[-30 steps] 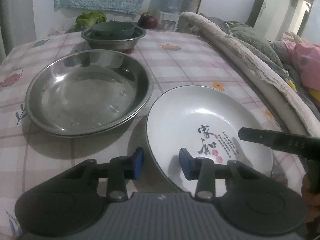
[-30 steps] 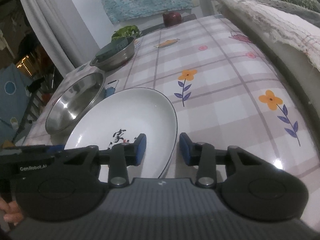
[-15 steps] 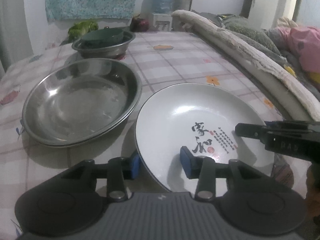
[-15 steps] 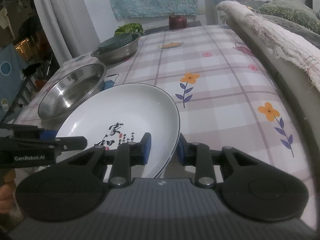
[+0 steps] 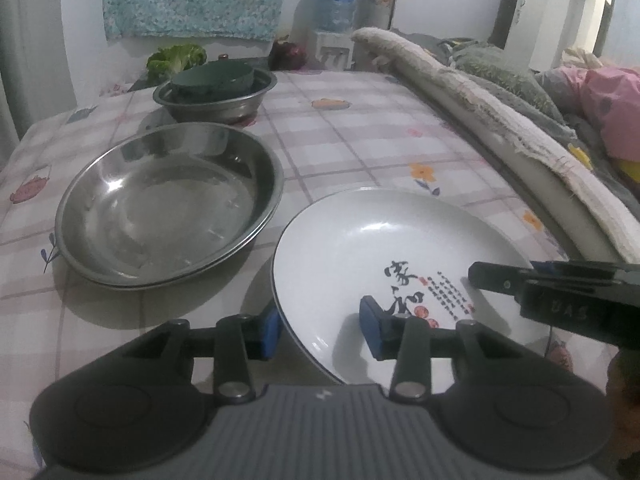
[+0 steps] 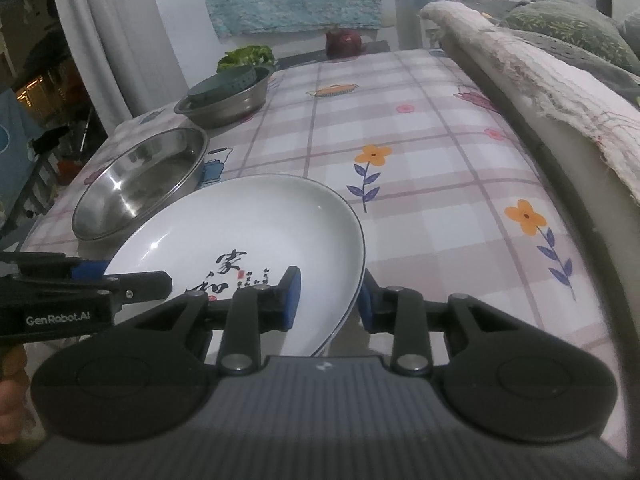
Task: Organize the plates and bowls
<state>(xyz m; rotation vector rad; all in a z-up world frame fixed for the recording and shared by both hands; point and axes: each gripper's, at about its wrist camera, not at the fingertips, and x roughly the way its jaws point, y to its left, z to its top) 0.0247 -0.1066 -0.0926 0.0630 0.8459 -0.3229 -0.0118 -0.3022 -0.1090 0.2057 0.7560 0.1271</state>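
Note:
A white plate (image 5: 380, 240) with black writing lies at the near right of the table, and both grippers hold it. My left gripper (image 5: 320, 328) grips its left rim, one pad under the edge and one inside. My right gripper (image 6: 328, 300) grips the plate (image 6: 248, 232) at its right rim; its jaws are opening slightly, the rim still between the pads. A wide steel plate (image 5: 160, 208) sits to the left. Behind it a green bowl (image 5: 212, 78) rests in a steel bowl (image 5: 216, 100).
The table has a chequered flowered cloth (image 5: 360, 128). A rolled pale blanket (image 5: 480, 112) runs along its right edge, with bedding beyond it. Leafy greens (image 5: 176, 58) and a dark red object (image 5: 288, 54) stand at the far end, near a water bottle (image 5: 334, 4).
My left gripper's outer pad slid under the white plate's rim. My right gripper narrowed onto the opposite rim. The steel plate and the bowls stayed put.

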